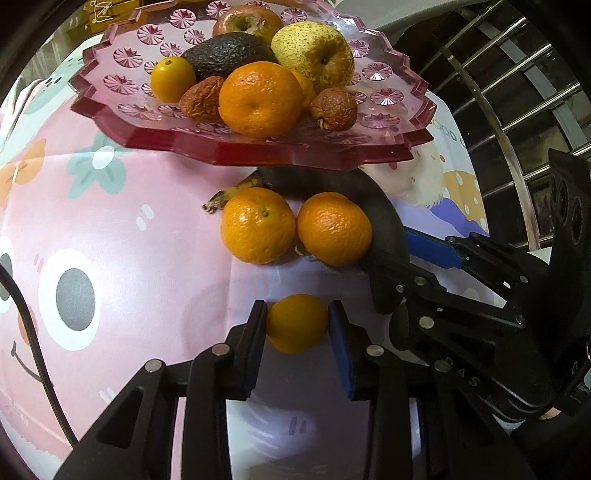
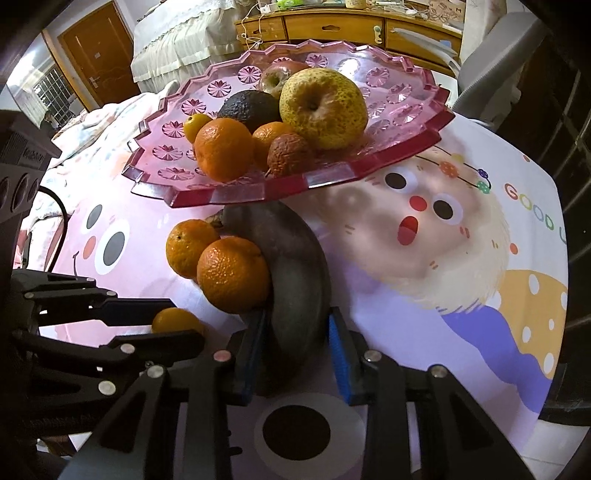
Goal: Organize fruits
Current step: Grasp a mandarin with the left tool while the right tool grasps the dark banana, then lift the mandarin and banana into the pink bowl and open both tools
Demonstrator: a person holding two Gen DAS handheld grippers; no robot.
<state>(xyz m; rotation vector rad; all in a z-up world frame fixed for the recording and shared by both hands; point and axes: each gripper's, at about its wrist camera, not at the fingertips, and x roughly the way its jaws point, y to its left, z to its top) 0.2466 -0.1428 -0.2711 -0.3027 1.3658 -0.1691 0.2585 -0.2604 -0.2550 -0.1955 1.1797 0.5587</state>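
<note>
My left gripper (image 1: 297, 314) is shut on a small yellow-orange citrus (image 1: 297, 323) that rests on the tablecloth, with a pad pressed on each side. My right gripper (image 2: 297, 321) is shut on the near end of a blackened banana (image 2: 295, 266) lying on the cloth. Two oranges (image 1: 256, 225) (image 1: 334, 229) sit against the banana's inner curve. Behind them stands a raised pink plate (image 2: 295, 181). It carries an apple, a pear (image 2: 323, 109), an avocado, oranges, a small citrus and wrinkled brown fruits. The grippers are side by side, the right gripper (image 1: 406, 262) just right of the left.
A cartoon-printed pink tablecloth (image 2: 424, 258) covers the round table. A metal railing (image 1: 498, 92) stands beyond the table's right edge. Behind the plate are a wooden dresser (image 2: 351, 26), a bed and a door. A black cable (image 1: 33, 332) crosses the cloth at the left.
</note>
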